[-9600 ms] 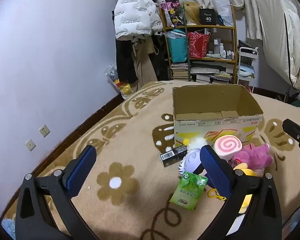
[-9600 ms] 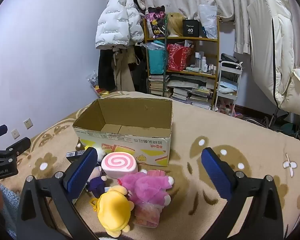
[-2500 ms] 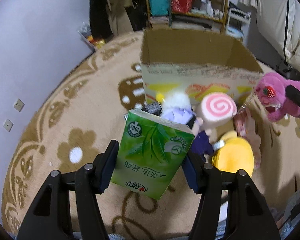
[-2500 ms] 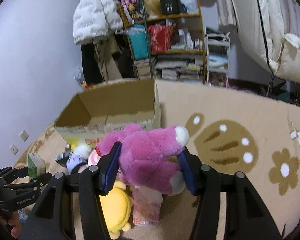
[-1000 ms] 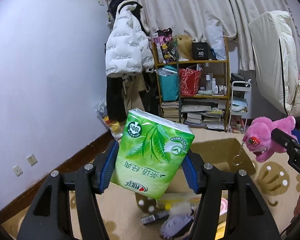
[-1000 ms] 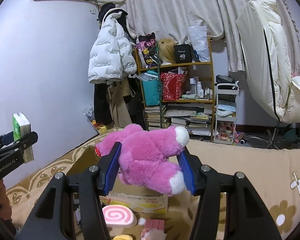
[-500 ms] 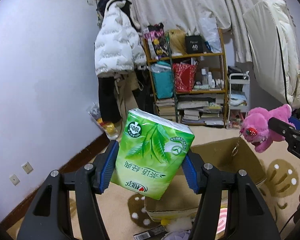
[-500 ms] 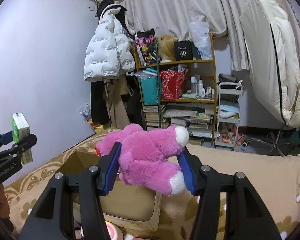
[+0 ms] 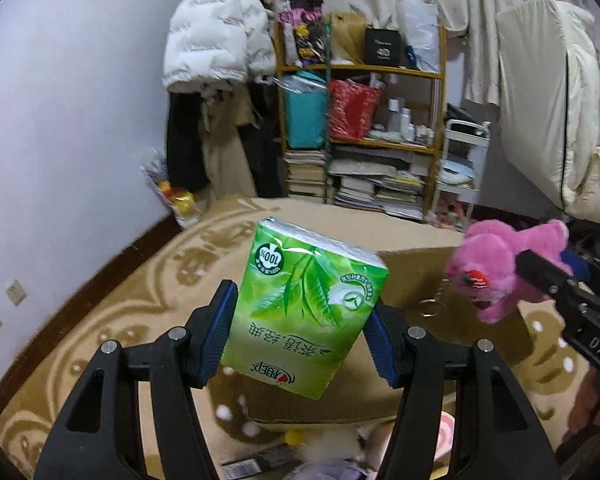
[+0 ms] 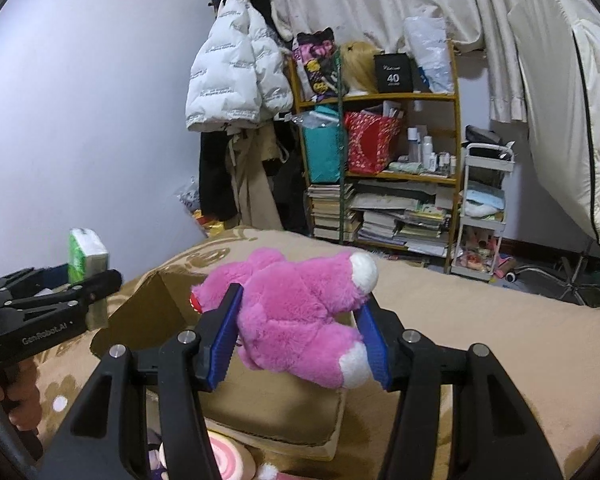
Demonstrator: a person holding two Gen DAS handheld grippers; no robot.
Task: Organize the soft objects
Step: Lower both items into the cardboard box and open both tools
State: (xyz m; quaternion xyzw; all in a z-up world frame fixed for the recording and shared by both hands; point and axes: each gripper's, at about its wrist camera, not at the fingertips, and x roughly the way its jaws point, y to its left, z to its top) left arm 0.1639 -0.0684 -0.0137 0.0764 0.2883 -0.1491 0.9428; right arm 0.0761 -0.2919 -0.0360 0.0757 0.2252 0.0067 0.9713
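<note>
Left fingers [image 9: 220,332] clamp tissue pack [image 9: 306,312]; right fingers [image 10: 226,328] clamp pink plush [image 10: 300,316] (above box [image 10: 276,404]).

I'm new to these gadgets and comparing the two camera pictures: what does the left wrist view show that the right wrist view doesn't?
Only the left wrist view shows the printed front of the green tissue pack clamped in the left gripper, and the pink plush toy's face. Only the right wrist view shows the pink swirl cushion whole. Both show the open cardboard box, the wooden shelf and the right gripper squeezing the plush.
</note>
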